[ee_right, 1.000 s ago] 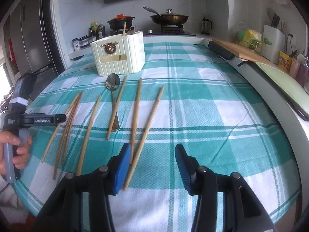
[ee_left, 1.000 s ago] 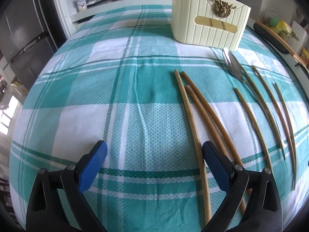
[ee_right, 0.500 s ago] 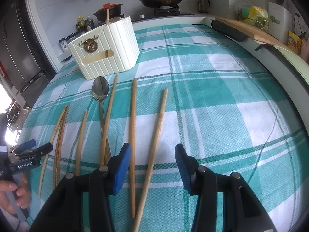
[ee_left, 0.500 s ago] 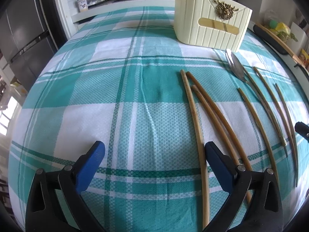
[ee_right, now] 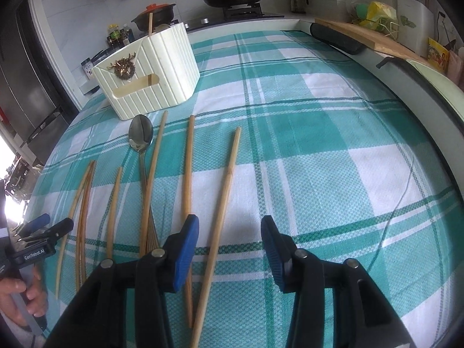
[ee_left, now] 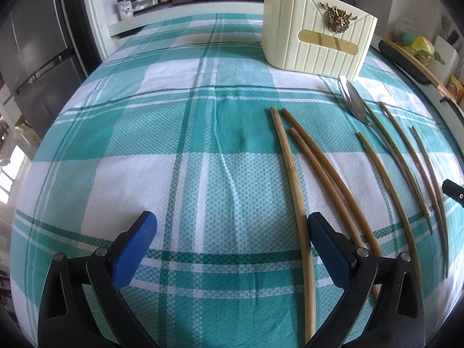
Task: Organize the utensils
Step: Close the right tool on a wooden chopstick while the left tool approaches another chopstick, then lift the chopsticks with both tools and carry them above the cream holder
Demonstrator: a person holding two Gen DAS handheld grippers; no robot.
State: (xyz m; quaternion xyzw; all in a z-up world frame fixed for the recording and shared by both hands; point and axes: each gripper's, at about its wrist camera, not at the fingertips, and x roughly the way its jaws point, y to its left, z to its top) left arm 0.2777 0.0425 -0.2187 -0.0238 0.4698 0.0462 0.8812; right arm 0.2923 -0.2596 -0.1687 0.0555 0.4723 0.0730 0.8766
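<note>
Seven bamboo chopsticks (ee_right: 188, 174) and one steel spoon (ee_right: 141, 136) lie on the desk's teal-and-white checked cloth (ee_right: 290, 133), all running roughly from 6 to 12 o'clock in the right wrist view. From 9 towards 3 o'clock they come as a tight bunch of three chopsticks (ee_right: 84, 203), a single one, the spoon with a chopstick just beside its handle, then two more singles. An eighth chopstick (ee_right: 150, 23) stands upright in the one cream ribbed holder (ee_right: 162, 69), which sits at 11 o'clock, beyond the spoon's bowl.

The right tongs (ee_right: 229, 240) are parted and grip nothing. Their jaws have just been closing a little, and the chopstick farthest towards 3 o'clock (ee_right: 229, 179) lies in the gap between the blue pads, untouched by either.

The left tongs (ee_left: 232, 232) stand wide apart and empty over the cloth. In their own view the bunch of three (ee_left: 293, 174) lies at 3 o'clock of the gap, its nearest stick passing just beside the right-hand pad. A hand (ee_right: 20, 293) holds their grip at 8 o'clock in the right wrist view.
</note>
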